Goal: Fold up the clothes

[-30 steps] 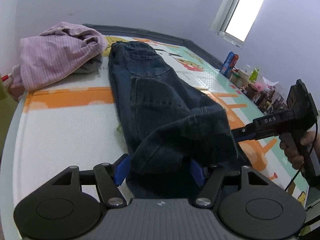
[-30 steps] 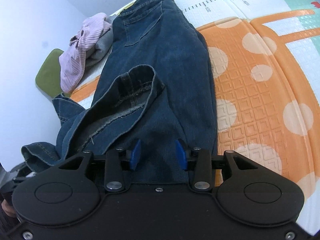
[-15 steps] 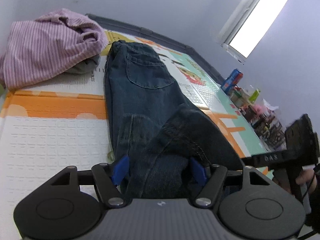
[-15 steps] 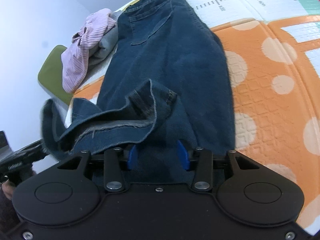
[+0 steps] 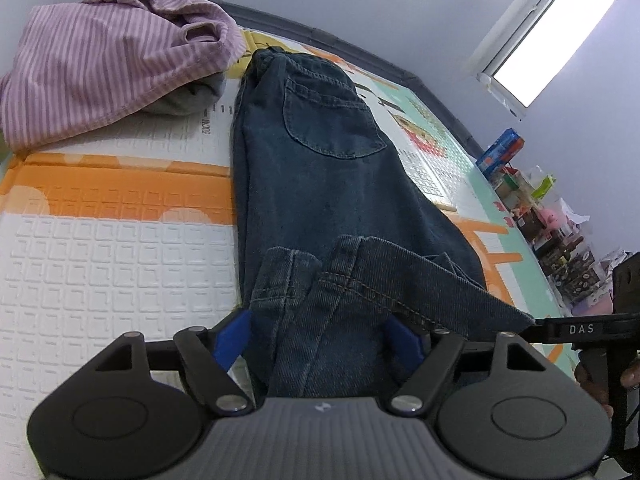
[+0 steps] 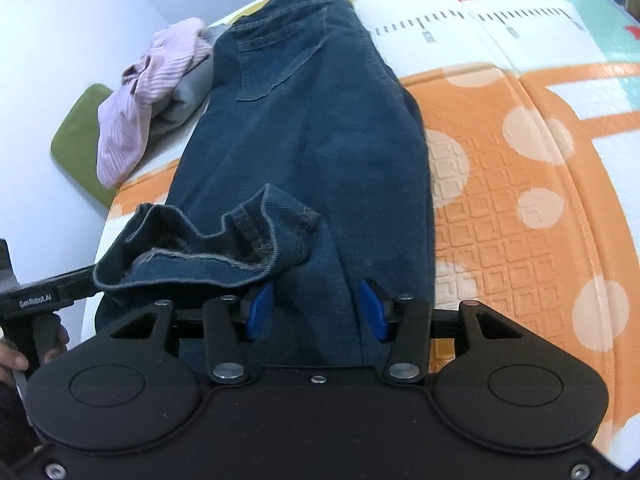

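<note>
At 10 o'clock in your left wrist view a striped pink garment (image 5: 116, 60) sits bunched over a grey one (image 5: 188, 100), just beside the waistband of the jeans (image 5: 320, 168). Both lie on a play mat (image 5: 104, 248) printed in orange, white and green. The jeans run from 12 o'clock down to 6, back pocket up, with the leg ends folded back toward the waist so the hems lie over the thighs.

Your left hand-held gripper (image 5: 316, 338) sits at 6 o'clock with its jaws opening. The folded denim lies between the blue pads (image 5: 232, 336), and a gap shows beside the left pad, so the pads do not pinch the cloth. At 3 o'clock the tip of your right hand-held gripper (image 5: 540, 326) meets the corner of the hem, with your hand (image 5: 600, 376) on its grip below. Small boxes and packets (image 5: 532, 208) line the wall at 2 o'clock under a bright window (image 5: 556, 32).

In your right wrist view a green cushion (image 6: 80, 140) lies at 9 o'clock beside the pink garment (image 6: 140, 108). The left hand-held gripper (image 6: 86, 278) reaches in at 8 o'clock to the loose, gaping hem (image 6: 224, 240). Your right hand-held gripper (image 6: 316, 312) is at 6 o'clock, its jaws opening. Denim fills the space between its blue pads (image 6: 372, 312), and the hem edge rests against the left pad; whether the pads still press the cloth you cannot tell from here. Orange mat with white dots (image 6: 532, 208) fills 3 o'clock.
</note>
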Motion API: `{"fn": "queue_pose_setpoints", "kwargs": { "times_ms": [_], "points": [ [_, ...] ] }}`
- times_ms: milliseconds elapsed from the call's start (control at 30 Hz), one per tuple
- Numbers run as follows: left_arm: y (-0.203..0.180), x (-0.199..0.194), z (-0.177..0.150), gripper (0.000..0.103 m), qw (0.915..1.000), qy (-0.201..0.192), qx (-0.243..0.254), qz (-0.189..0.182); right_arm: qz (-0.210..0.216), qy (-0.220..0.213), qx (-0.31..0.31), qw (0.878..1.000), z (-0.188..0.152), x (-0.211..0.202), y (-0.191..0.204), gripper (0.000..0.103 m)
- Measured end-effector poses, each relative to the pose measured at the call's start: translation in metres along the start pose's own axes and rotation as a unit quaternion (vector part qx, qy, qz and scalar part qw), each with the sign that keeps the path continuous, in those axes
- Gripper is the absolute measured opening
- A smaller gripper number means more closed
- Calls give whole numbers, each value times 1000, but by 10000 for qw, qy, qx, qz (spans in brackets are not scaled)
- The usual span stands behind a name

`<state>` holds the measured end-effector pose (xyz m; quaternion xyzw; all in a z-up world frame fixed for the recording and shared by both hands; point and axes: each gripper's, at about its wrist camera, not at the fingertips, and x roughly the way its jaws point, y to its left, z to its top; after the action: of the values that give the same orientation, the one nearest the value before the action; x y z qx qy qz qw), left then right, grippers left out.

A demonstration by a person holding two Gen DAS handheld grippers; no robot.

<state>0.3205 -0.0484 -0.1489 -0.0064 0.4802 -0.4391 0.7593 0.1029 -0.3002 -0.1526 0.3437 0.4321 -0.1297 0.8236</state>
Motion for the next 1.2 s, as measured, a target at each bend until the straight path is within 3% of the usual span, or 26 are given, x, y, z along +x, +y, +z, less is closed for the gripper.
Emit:
{"fn": "queue_pose_setpoints", "kwargs": {
  "times_ms": [267,533,600,633,700,833,1200],
  "points": [
    [-6,6,0,77,9998,126,86,96,282,179,279,9991,-2,14,-1,49],
    [-17,6,-3,42,9993,161,269,194,372,153,137,9991,-7,14,14,50],
    [-15,5,-2,29,9997,214,100,72,396,105,90,9991,-8,13,17,47],
    [-13,5,-2,27,9997,222,26,66,390,87,74,9992,-9,12,18,42],
    [-12,5,-2,23,9997,234,-77,83,367,54,48,9993,-11,10,20,32],
    [-13,0,-2,20,9996,217,-177,78,493,-69,133,9987,-15,3,17,23],
    [-21,-57,-16,19,9981,-334,-256,-446,630,-764,-18,9951,-39,-55,26,18]
  ]
}}
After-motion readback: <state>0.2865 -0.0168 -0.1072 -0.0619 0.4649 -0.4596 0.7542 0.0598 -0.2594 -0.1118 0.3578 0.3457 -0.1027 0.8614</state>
